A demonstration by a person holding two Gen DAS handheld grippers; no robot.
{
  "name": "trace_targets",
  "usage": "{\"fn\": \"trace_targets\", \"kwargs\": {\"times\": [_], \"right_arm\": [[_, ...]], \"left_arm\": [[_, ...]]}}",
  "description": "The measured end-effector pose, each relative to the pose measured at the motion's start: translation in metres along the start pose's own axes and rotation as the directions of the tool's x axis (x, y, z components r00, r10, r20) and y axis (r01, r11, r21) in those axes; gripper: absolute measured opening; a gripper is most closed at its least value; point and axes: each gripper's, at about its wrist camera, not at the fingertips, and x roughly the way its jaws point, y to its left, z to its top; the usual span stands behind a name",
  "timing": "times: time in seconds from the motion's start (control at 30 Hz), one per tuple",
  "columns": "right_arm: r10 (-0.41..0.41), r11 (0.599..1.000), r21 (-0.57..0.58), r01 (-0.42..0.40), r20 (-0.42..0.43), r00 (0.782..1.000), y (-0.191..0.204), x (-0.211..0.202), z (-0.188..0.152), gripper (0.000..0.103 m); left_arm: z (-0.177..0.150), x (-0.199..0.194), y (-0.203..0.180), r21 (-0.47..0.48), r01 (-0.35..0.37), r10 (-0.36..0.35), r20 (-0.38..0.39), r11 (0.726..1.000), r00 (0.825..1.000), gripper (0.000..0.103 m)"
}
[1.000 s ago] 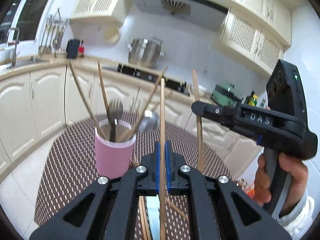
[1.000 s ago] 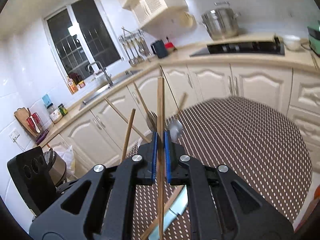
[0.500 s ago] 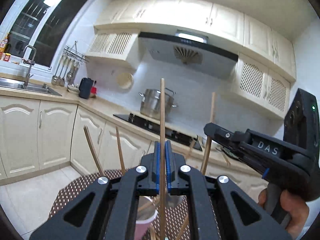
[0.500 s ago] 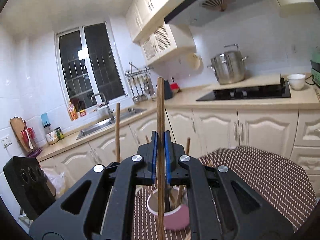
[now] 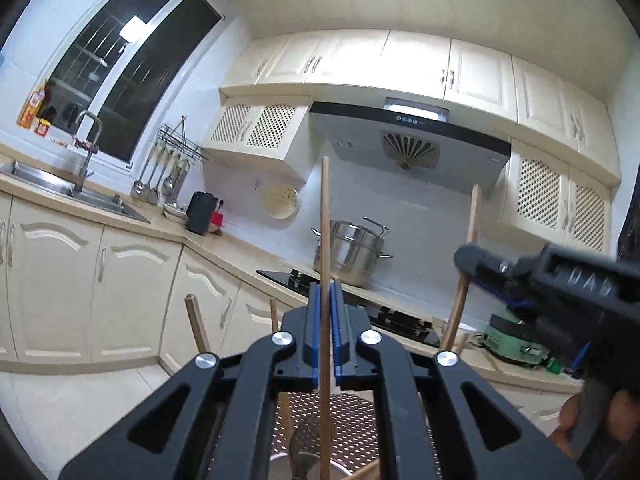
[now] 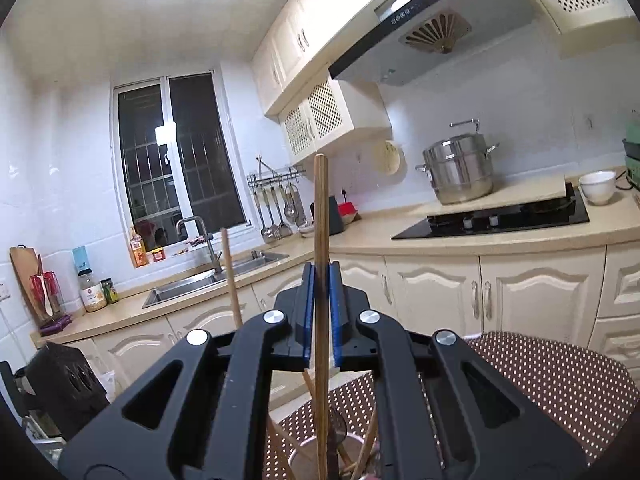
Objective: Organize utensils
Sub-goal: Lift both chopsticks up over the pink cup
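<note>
My left gripper (image 5: 325, 292) is shut on a wooden chopstick (image 5: 325, 220) held upright; its lower end points down at the cup rim (image 5: 280, 464) below. My right gripper (image 6: 320, 270) is shut on a darker wooden chopstick (image 6: 321, 208), also upright, its lower end inside the pink cup (image 6: 304, 454). The cup holds several chopsticks (image 6: 370, 440) and a spoon (image 6: 338, 426). The right gripper (image 5: 468, 258) with its chopstick (image 5: 470, 224) also shows at the right of the left wrist view. The left chopstick (image 6: 230, 276) shows in the right wrist view.
The cup stands on a round table with a brown dotted cloth (image 6: 540, 380). Behind are cream cabinets (image 6: 440, 296), a sink (image 6: 216, 280), a black hob (image 6: 500, 216) with a steel pot (image 6: 460, 176), and a white bowl (image 6: 598, 186).
Both grippers have tilted upward and come down over the cup; the cup has dropped to the bottom edge of both views. Both chopsticks remain gripped.
</note>
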Motion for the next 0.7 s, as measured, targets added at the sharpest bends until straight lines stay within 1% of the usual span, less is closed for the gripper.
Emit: {"fn": "trace_targets", "kwargs": {"times": [0.13,0.23,0.33,0.53,0.6,0.7], "right_arm": [[-0.01,1.0,-0.02,0.01,0.004,1.0,-0.001,0.004,-0.005,0.008],[-0.014,1.0,-0.022,0.013,-0.012,1.0,-0.006,0.009,-0.013,0.008],[-0.018,1.0,-0.015,0.018,-0.03,0.999,-0.009,0.011,-0.02,0.008],[-0.021,1.0,-0.006,0.02,-0.055,0.998,-0.013,0.01,-0.029,0.008],[-0.021,1.0,0.0,0.021,-0.066,0.998,-0.015,0.01,-0.031,0.008],[-0.022,1.0,0.001,0.022,-0.079,0.997,-0.015,0.008,-0.034,0.008]], "left_arm": [[-0.012,0.005,-0.002,0.05,-0.024,0.024,0.011,0.998,1.0,0.005],[-0.021,0.007,-0.004,0.089,-0.04,0.04,0.01,0.995,0.999,0.005],[-0.028,0.009,-0.004,0.113,-0.057,0.058,-0.006,0.992,0.998,0.005],[-0.035,0.004,0.005,0.101,-0.06,0.065,-0.047,0.993,0.997,0.005],[-0.037,0.0,0.008,0.082,-0.058,0.063,-0.07,0.995,0.996,0.005],[-0.038,-0.003,0.01,0.077,-0.053,0.061,-0.111,0.996,0.992,0.005]]}}
